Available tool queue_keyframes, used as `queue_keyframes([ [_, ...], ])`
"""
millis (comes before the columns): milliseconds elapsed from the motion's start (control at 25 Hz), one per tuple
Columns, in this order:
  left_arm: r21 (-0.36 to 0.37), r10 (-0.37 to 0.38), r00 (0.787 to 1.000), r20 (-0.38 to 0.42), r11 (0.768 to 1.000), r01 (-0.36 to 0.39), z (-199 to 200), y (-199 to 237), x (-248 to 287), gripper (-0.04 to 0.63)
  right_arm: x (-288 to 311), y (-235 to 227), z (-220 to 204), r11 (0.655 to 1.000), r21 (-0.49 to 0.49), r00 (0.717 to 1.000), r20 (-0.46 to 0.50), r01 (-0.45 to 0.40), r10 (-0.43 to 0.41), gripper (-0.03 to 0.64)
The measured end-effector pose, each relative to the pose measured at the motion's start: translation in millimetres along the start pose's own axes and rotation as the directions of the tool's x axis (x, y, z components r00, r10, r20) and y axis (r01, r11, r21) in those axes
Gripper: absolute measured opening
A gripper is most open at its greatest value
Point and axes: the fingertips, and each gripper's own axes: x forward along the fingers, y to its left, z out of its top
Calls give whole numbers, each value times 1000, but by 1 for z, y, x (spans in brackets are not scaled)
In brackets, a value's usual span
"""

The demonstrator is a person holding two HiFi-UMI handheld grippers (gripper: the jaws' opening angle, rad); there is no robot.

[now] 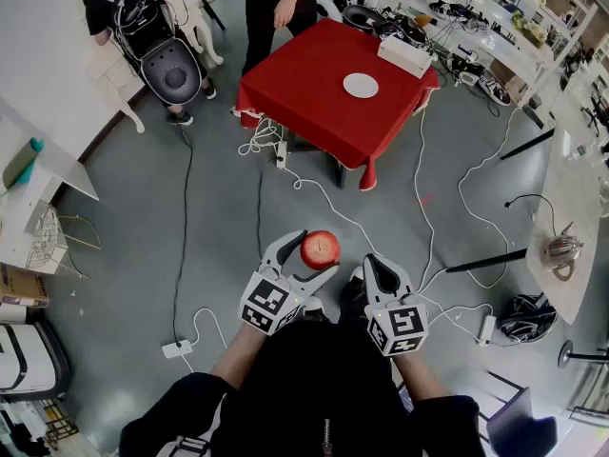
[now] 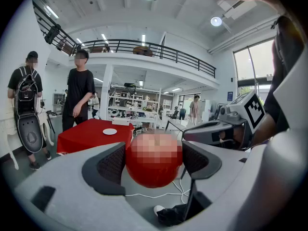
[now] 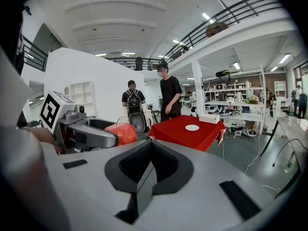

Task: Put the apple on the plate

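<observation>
My left gripper (image 1: pixel 306 257) is shut on a red apple (image 1: pixel 321 248), held out in front of me above the grey floor; in the left gripper view the apple (image 2: pixel 154 160) sits pressed between both dark pads. My right gripper (image 1: pixel 377 272) is beside it, jaws shut with nothing between them (image 3: pixel 150 165). From the right gripper view the apple (image 3: pixel 123 133) shows at the left, in the other gripper. A small white plate (image 1: pixel 361 85) lies on a red-clothed table (image 1: pixel 314 93) several steps ahead.
A white box (image 1: pixel 406 55) sits on the table's far right corner. Two people stand beyond the table, one in black (image 1: pixel 281 3) and one with a backpack (image 1: pixel 143 17). Cables (image 1: pixel 428 208) and a power strip (image 1: pixel 177 348) trail over the floor. Benches line the right side.
</observation>
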Motion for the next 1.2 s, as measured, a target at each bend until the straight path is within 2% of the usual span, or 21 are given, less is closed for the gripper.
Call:
queue_keyframes([
  [1200, 0, -29, 999, -27, 1000, 29, -5, 8, -1, 373, 8, 9, 1, 999, 30, 1000, 2, -16, 16, 11],
])
